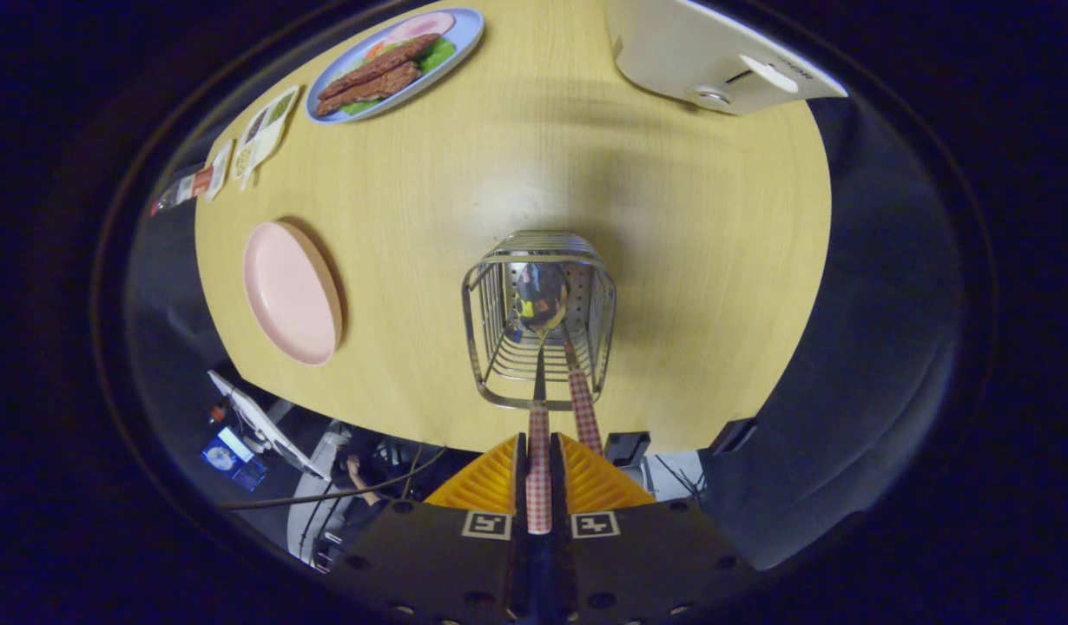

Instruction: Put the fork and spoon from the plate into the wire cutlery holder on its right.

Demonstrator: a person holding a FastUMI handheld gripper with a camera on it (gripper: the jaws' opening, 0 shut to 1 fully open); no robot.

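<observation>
On the round wooden table, seen from above through my gripper view, I record the following, from the largest item down. The table top is light wood and takes up most of what I see. At its far side, beyond the holder, sits a white appliance with a round knob; I cannot tell what it is. Also at the far side, well apart from it, is a blue oval plate carrying food: brown strips on green leaves. The pink plate lies just to one side of the holder, near the table's edge, and I see nothing on it. The wire cutlery holder stands directly ahead of my fingers. A few flat packets lie along the table's edge beyond the pink plate.

Inside the holder I note the spoon, bowl down toward the holder's base, its checked handle rising straight back to me. Beside it a second checked handle also stands in the holder; I take it for the fork, though its head is hidden from me.

The gripper is closed narrow, both fingers pressed on the spoon's handle, which runs up between them.
</observation>
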